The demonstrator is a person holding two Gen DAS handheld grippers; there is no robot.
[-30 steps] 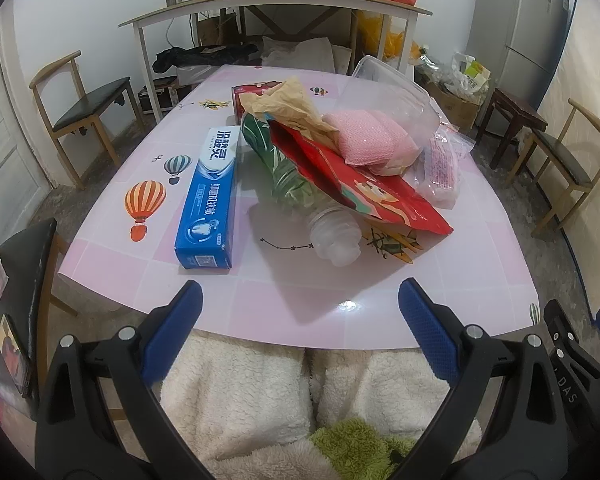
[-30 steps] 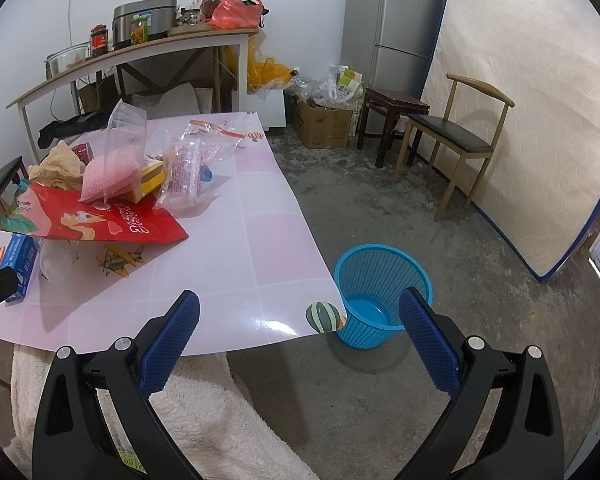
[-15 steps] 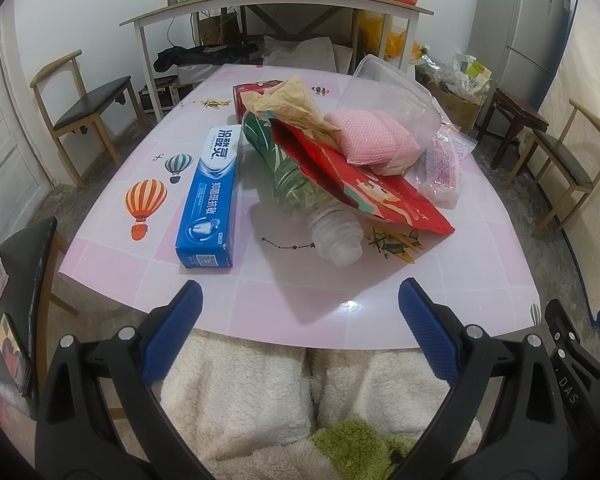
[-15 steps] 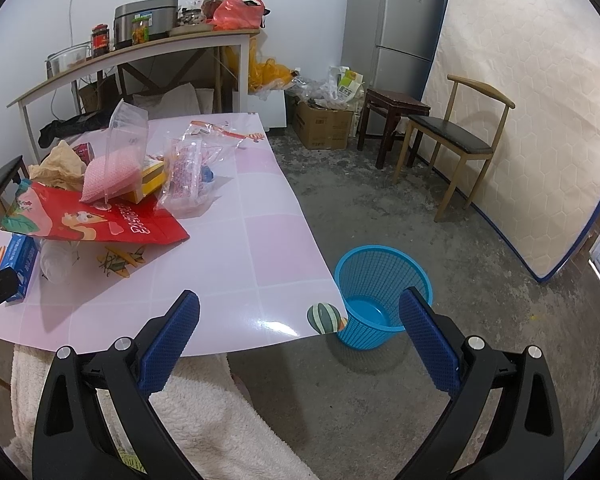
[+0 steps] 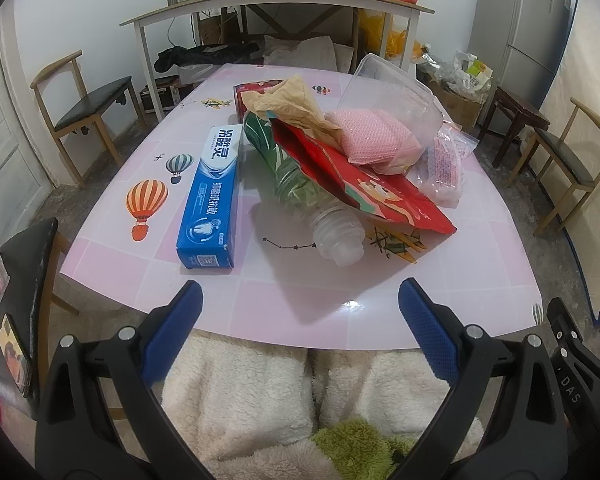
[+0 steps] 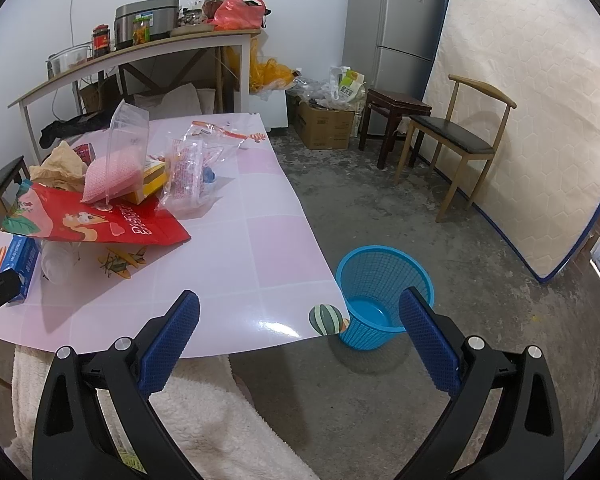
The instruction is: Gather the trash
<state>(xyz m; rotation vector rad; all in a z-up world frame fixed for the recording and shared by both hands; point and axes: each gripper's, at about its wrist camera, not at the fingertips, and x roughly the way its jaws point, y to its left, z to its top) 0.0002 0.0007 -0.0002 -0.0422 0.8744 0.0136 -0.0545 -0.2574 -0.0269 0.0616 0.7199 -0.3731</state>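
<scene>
A pile of trash lies on the pink table [image 5: 300,304]: a blue toothpaste box [image 5: 212,196], a crushed clear bottle with a green label [image 5: 332,232], a red snack bag [image 5: 364,184], crumpled brown paper [image 5: 288,100], a clear bag holding pink mesh [image 5: 380,136] and a small clear packet [image 5: 444,168]. My left gripper [image 5: 300,312] hangs open at the table's near edge, short of the pile. My right gripper [image 6: 300,320] is open over the table's near right corner. On the floor beside that corner stands a blue mesh bin [image 6: 384,292].
White fleece-clad legs [image 5: 260,392] sit below both grippers. Wooden chairs stand left [image 5: 88,108] and right [image 6: 456,140] of the table. A long shelf table [image 5: 280,4] with jars, a fridge [image 6: 396,36], a dark stool [image 6: 396,108], boxes and a leaning mattress [image 6: 540,120] fill the back.
</scene>
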